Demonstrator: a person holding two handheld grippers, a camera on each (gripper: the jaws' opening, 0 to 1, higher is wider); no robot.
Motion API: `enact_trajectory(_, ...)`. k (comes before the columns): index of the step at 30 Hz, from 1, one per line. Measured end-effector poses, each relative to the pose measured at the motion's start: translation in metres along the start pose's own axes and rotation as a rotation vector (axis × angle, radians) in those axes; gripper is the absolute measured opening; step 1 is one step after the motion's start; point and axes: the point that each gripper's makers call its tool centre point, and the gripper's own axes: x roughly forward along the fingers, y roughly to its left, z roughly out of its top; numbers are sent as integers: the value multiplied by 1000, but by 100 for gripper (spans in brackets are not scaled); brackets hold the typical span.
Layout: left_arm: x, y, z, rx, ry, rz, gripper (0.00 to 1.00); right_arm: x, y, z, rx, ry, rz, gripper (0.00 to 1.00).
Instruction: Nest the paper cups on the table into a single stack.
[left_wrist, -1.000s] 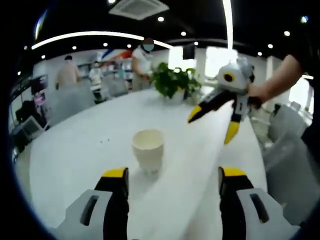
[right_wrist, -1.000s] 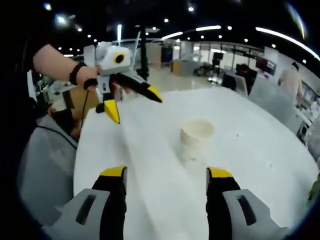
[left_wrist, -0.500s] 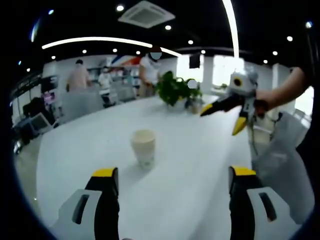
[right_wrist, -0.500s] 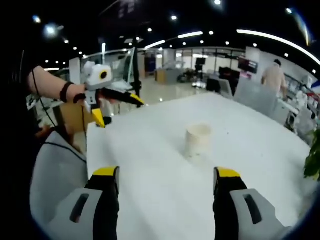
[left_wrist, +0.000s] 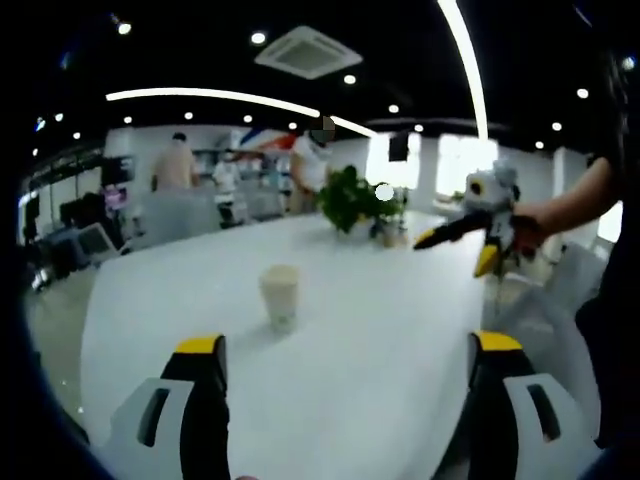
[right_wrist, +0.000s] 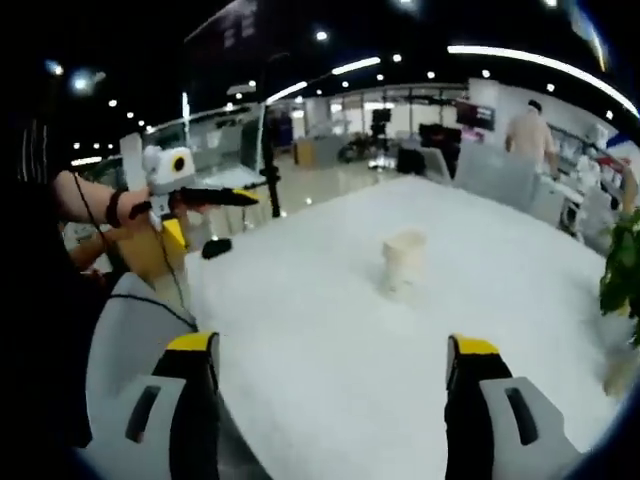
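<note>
Single cup stack (left_wrist: 279, 296) mid-desk (left_wrist: 380, 350); left gripper (left_wrist: 345, 375) and right gripper (right_wrist: 330, 375) jaws spread wide, empty, well apart from it. Risk: light paper, a careless approach tips it.

A big open-plan office, by the look of it. A long white desk (left_wrist: 330, 330) runs down the room under a dark ceiling dotted with spotlights, long curved light strips (left_wrist: 215, 96) and a square air-conditioning vent (left_wrist: 307, 51). A potted plant (left_wrist: 350, 200) stands at the desk's far end. People (left_wrist: 178, 165) stand among monitors (left_wrist: 100, 240), and grey office chairs (right_wrist: 492, 172) stand beside the desk's edge.
</note>
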Motion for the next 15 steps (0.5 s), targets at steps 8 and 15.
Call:
enact_trajectory(8, -6, -8, -15, -28, 67, 39, 99, -8, 6, -15, 42, 37, 19, 100)
enact_trajectory(15, -6, 0, -2, -38, 43, 123, 99, -14, -1, 1, -48, -25, 32, 100)
